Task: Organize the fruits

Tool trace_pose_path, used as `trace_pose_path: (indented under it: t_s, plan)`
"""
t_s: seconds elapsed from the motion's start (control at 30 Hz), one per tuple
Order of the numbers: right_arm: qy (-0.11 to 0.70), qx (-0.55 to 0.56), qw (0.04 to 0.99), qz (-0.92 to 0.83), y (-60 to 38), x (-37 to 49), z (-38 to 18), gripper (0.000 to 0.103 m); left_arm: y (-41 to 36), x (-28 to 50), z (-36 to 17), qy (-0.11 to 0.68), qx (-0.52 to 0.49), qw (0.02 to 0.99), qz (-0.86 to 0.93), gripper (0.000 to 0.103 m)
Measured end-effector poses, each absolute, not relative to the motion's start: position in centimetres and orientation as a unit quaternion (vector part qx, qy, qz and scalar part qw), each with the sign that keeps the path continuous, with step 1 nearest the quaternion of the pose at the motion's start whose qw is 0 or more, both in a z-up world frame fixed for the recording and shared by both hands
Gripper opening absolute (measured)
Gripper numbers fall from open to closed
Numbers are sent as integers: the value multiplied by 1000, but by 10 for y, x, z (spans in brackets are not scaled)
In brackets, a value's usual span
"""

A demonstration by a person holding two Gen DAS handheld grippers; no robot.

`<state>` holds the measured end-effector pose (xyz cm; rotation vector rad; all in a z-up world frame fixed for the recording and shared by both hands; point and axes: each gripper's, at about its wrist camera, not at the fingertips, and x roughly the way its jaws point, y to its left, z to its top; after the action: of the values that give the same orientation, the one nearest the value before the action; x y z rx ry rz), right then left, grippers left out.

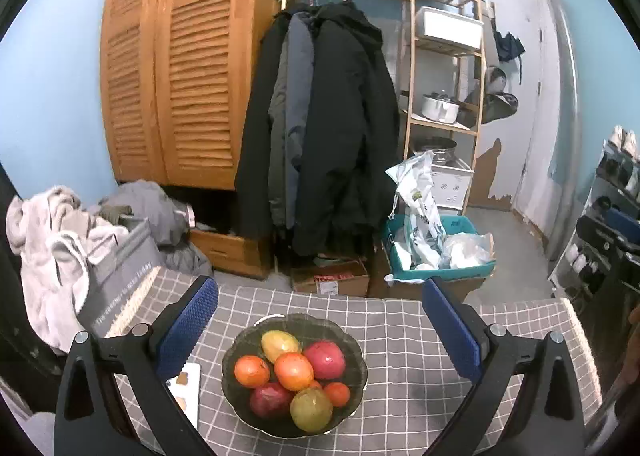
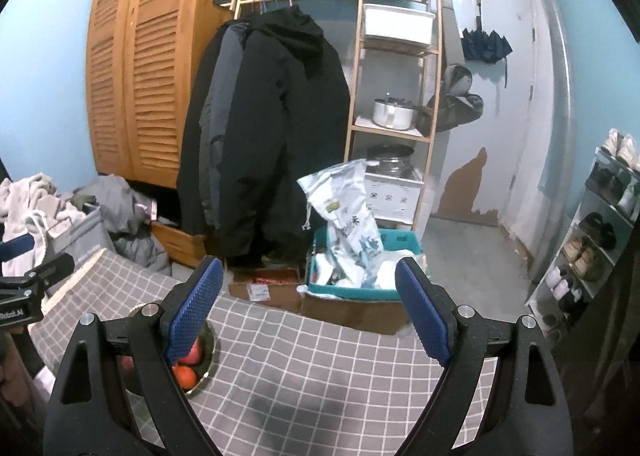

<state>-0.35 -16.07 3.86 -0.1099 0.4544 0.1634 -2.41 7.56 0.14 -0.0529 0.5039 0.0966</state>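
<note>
Both hand-held grippers hover above the counter, covered in a grey cloth with a white grid, and neither holds anything. Left hand-held gripper: blue textured pads wide apart, nothing between them, pointed down at the dark translucent scalloped glass bowl sitting centre-front on the counter. Right hand-held gripper: pads also wide apart and empty, aimed at bare cloth to the right of the bowl; in that view the bowl is only partly visible behind the left finger. Fruits are all piled in the bowl: a yellow-red mango, a dark red apple, a large orange fruit in the middle, a second orange fruit on the left, a small orange one on the right, a dark red-purple round fruit and a yellow-green round fruit at the front. A flat white board or tray lies just beside the bowl on its left, partly hidden by the gripper finger. Judgement: the fruits look gathered already, so this is either the finish or the hover before another pick; can't tell which. If more is needed, the next move calls for lowering the left gripper over one top fruit, straddling it cleanly, and closing gently so the round pile doesn't roll.
</note>
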Motion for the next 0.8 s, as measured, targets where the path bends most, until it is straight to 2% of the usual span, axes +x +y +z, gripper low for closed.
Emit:
trace_pose_path:
  t_s: [0.8]
  plan:
    - [231,-41,970,67,-186,0,34,87,53,-19,6,248,-15,968,33,103]
